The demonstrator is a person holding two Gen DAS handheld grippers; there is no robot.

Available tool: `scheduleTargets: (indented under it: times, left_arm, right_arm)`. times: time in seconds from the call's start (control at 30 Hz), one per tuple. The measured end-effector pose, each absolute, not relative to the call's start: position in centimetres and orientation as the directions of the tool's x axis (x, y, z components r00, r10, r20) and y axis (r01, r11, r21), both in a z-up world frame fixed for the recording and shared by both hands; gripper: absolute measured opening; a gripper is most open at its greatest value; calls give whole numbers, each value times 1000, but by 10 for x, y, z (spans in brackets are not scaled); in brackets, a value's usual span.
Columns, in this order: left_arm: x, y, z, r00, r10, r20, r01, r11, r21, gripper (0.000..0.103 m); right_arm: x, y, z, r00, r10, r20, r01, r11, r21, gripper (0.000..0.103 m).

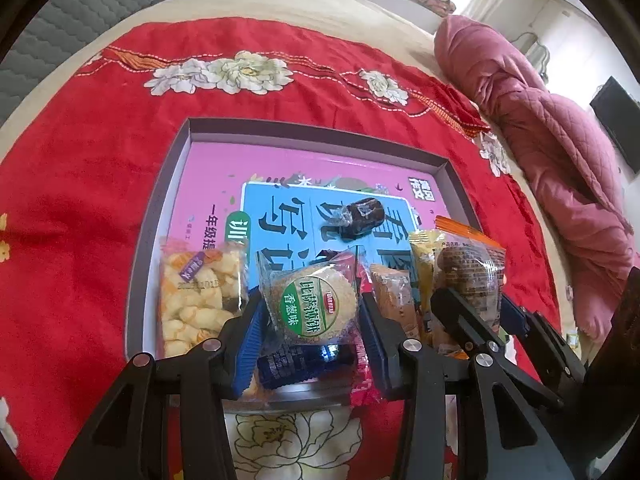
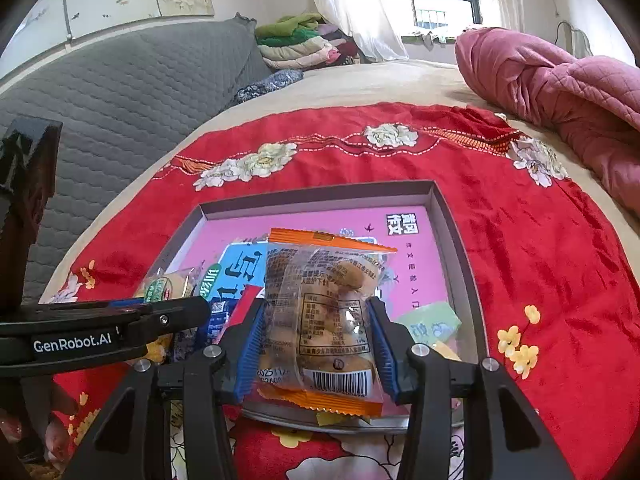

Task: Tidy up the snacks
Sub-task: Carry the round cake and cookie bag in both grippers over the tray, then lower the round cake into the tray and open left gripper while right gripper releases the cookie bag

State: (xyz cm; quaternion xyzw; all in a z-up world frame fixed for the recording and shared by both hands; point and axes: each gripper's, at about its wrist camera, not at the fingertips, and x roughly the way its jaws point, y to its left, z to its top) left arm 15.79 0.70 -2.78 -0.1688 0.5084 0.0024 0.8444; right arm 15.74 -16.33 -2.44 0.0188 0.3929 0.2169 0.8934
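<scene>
A shallow grey box with a pink and blue printed bottom lies on a red flowered cloth. My left gripper is shut on a round cracker packet with a green label, held over the box's near edge. My right gripper is shut on a clear orange-edged snack bag, also above the near edge; the bag shows in the left wrist view. In the box lie a yellow puffed-snack bag, a dark wrapped sweet, a dark blue packet and a brown bar.
The red cloth covers a bed. A pink quilt is bunched at the right. A grey quilted headboard is on the left. Folded clothes sit by the window. A green packet lies in the box's right corner.
</scene>
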Motion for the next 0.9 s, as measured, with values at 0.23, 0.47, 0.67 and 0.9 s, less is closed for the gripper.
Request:
scheduleTargets:
  times: [0.23,0.47,0.67,0.9]
  left_arm:
    - [162,5,-31,473,-170,-864,-166,946,-277,47]
    - [162,3,-33,475,-178,-862,-157,947,-282,48]
    - [162,4,-33,477,-185,-859,-160,943,-291,48]
    - [161,3,-32,476,-185,-860,-159,944,-290,49]
  right_arm:
    - [160,-161,-31,580,402,-708,-383,902,198,49]
    - [160,-156,-37,567,403,-718,-396,898,192,50]
    - [161,-157,-39,568,394,-723,-384,903,191,50]
    - [160,-161,-39,568,391,-724,-370,907,199,50]
